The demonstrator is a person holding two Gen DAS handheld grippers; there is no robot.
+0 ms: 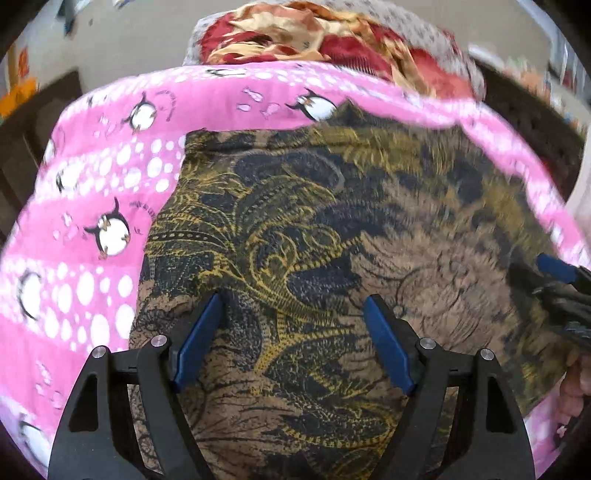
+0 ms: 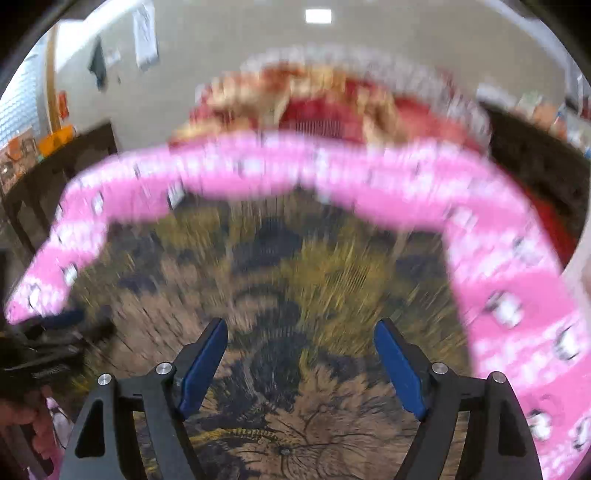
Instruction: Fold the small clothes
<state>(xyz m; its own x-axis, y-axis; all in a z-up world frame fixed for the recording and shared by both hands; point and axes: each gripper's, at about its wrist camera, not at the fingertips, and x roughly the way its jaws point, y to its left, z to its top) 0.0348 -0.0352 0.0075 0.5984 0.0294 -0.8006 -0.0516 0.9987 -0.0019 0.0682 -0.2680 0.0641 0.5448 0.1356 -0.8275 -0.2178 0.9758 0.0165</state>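
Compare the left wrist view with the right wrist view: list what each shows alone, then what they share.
Left wrist only: sharp penguin prints on the pink sheet, and the right gripper at the right edge.

Right wrist only: a ceiling light, papers on the wall, and the left gripper at the left edge.

Both: the brown and yellow patterned garment lying on the pink sheet, the red floral cloth behind, and open, empty jaws.

one brown patterned cloth (image 1: 332, 240), one pink penguin blanket (image 1: 110, 166).

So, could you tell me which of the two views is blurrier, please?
Right wrist view: heavy motion blur smears the pink cloth and patterned garment. Left wrist view: mostly sharp, penguins crisp on the cloth, blurred only toward its right.
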